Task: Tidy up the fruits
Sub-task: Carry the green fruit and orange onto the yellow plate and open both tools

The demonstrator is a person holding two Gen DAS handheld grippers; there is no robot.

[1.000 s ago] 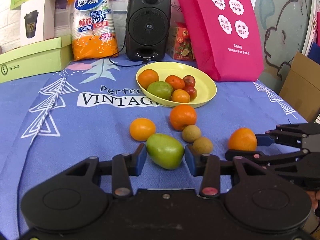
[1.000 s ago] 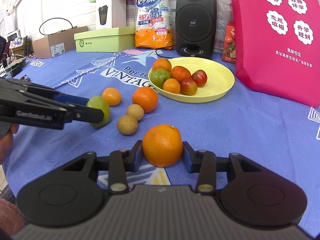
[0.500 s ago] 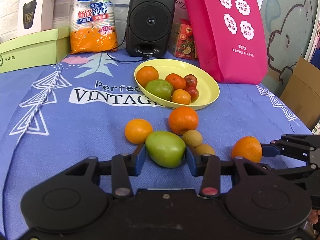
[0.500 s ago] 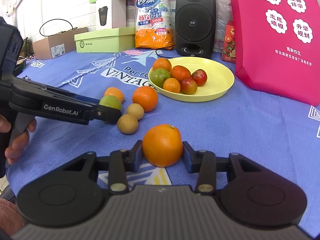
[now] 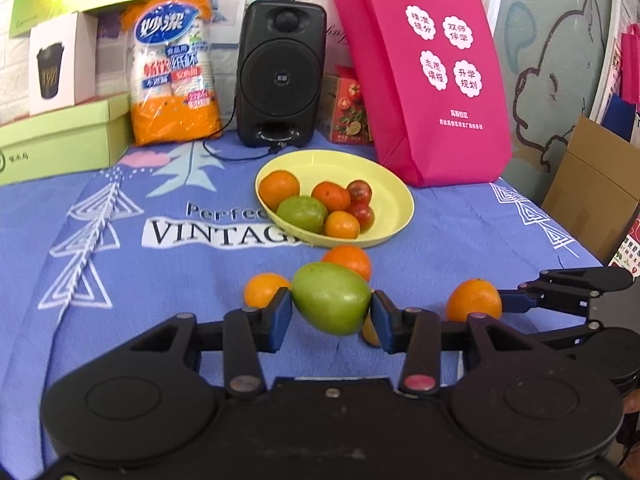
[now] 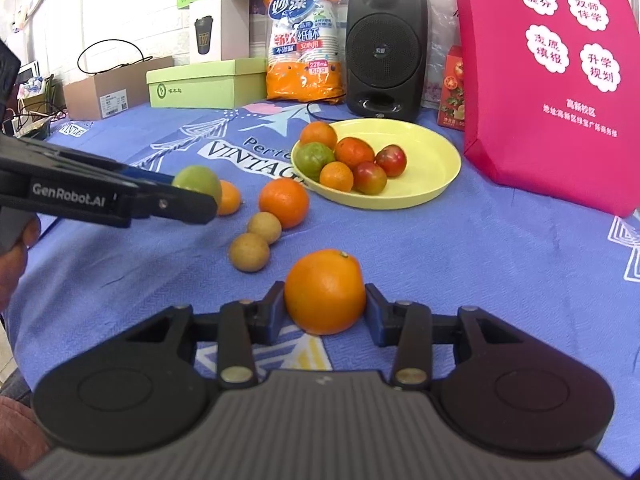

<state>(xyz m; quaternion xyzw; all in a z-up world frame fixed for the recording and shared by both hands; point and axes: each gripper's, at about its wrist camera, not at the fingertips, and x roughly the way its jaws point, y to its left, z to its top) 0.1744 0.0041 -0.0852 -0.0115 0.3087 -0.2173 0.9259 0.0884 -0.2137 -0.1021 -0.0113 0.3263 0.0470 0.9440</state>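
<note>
The left gripper [image 5: 331, 309] is clamped on a green mango [image 5: 331, 298], its blue pads pressed to both sides of the fruit, which is clear of the blue tablecloth [image 5: 120, 280] – in the right wrist view it hangs above the cloth beside a small orange [image 6: 229, 197]. The right gripper [image 6: 325, 307] grips a large orange [image 6: 325, 291] in the same way, pads tight against its flanks, with the fruit low over the cloth; whether it touches the cloth cannot be told. Between the two grippers lie two brown round fruits [image 6: 249, 252], just beside each other, and another orange [image 6: 284, 202] sits behind them, near the rim of the yellow plate [image 6: 432, 176]. The plate holds six fruits bunched on its left half: two oranges, a green one, a reddish-orange one and two dark red ones. Behind the plate stand a black speaker [image 6: 385, 44], an orange pack of paper cups [image 6: 304, 40] and a pink bag [image 6: 552, 80] – the bag well to the right. A light green box [image 6: 204, 82] rests at the far left edge of the table, and part of a person's hand [image 6: 14, 248] shows behind the left gripper.
</note>
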